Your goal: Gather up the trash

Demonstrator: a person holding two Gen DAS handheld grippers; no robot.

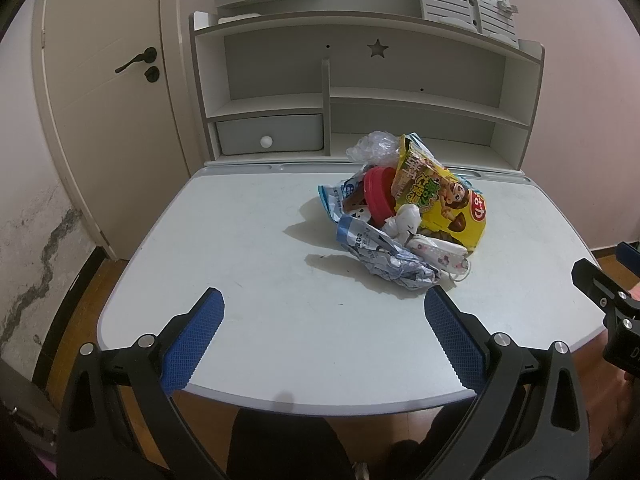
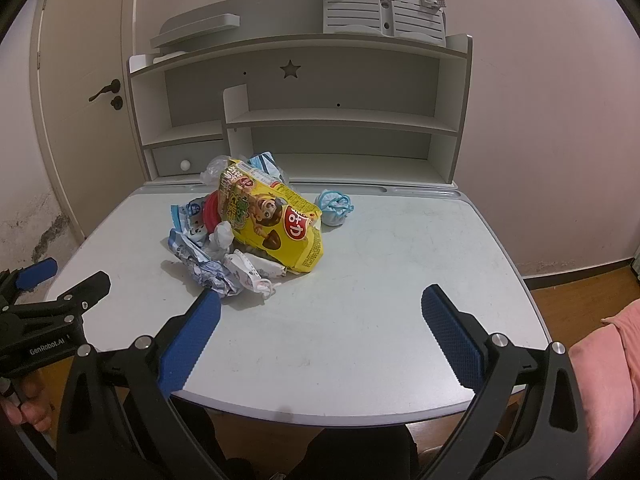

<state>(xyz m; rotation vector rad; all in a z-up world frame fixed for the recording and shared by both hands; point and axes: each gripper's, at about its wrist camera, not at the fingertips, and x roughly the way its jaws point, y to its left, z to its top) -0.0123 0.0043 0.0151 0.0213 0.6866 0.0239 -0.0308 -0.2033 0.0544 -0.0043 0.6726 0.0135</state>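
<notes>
A heap of trash lies on the pale desk [image 1: 248, 248] [image 2: 400, 280]: a yellow snack bag [image 1: 440, 196] [image 2: 276, 224], a red lid [image 1: 378, 196] [image 2: 210, 206], crumpled blue-and-white wrappers [image 1: 384, 258] [image 2: 200, 258], white tissue [image 1: 406, 220], a patterned face mask [image 1: 440, 254] [image 2: 256, 270] and clear plastic [image 1: 372, 146]. A balled blue mask [image 2: 334, 208] sits just right of the heap. My left gripper [image 1: 322, 312] is open over the desk's near edge, its right fingertip near the wrappers. My right gripper [image 2: 320, 312] is open too, its left fingertip near the wrappers. Both hold nothing.
A grey hutch [image 1: 360, 92] [image 2: 320, 120] with shelves and a small drawer [image 1: 270, 132] stands at the back of the desk. A closed door [image 1: 108, 100] is at the left. Wooden floor [image 2: 580, 300] lies to the right. The other gripper shows at each view's side edge.
</notes>
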